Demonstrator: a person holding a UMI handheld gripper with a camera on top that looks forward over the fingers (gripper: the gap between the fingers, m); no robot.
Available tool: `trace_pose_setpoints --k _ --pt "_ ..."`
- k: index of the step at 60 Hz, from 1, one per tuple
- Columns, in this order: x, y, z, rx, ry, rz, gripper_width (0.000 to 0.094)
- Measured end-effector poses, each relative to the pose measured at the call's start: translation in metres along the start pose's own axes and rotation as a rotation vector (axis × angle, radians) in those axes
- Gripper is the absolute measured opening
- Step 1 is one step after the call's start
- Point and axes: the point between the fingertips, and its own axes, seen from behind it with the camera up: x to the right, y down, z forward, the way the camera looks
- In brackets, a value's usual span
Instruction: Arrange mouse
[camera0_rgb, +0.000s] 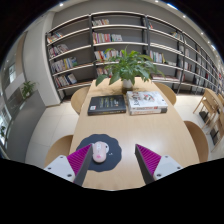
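Observation:
A small white and pink mouse lies on a dark round mouse mat on the wooden table. My gripper hovers above the table's near end with its fingers spread wide apart. The mouse sits just inside the left finger, touching nothing on its right. The right finger is well clear of it. Nothing is held between the pads.
Two stacks of books lie at the table's middle, with a potted plant behind them. Wooden chairs stand round the table. Bookshelves line the back wall.

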Motion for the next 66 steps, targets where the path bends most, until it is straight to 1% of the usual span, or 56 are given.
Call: trace_pose_setpoints --k 10,18,29,46,66 --pt "0.031 0.025 -0.067 0.023 -0.006 -0.008 0.0851" --pt "0.054 0.052 -0.097 0.023 -0.01 -0.079 0.0854" --pt "0.08 0.071 -0.138 0.046 -0.032 -0.089 0.0852" --pt "0.106 0.085 -0.173 0.081 -0.03 -0.09 0.0854" --pt "0.118 0.086 -0.184 0.098 -0.027 -0.082 0.0851"
